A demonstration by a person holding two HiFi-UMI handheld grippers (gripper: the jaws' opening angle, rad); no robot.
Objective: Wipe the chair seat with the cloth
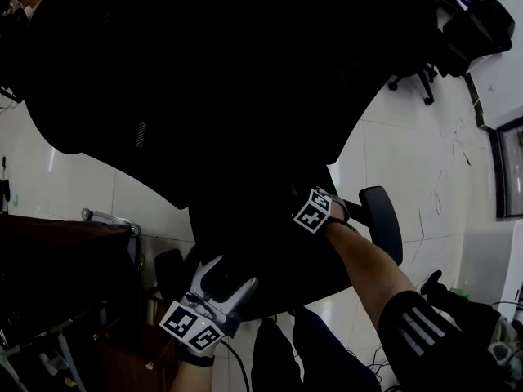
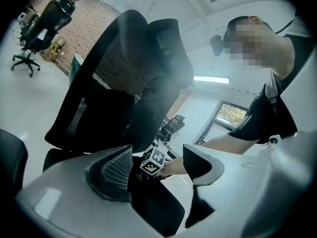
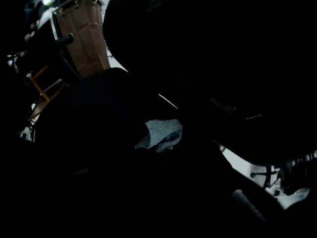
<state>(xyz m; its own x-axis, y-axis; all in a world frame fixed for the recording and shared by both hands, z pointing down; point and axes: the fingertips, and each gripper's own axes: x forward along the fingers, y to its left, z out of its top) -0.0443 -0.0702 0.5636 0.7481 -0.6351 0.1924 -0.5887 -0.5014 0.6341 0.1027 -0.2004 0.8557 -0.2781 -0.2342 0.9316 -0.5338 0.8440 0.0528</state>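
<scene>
Holding the bunched grey cloth in the right gripper, jaws closed on it and pressed low against the dark chair seat, toward the armrest side. Left gripper spread wide and empty at the seat's front edge, aimed toward the right one. Probably mid-wipe.

Could lose the cloth if dragged hard across the fabric with only a small pinch of it held. Could scrape bare jaw tips on the seat should the cloth fold under. Could swivel or roll the chair away under a sideways push, with nothing bracing it. Could knock the armrest or the backrest on a long stroke.
</scene>
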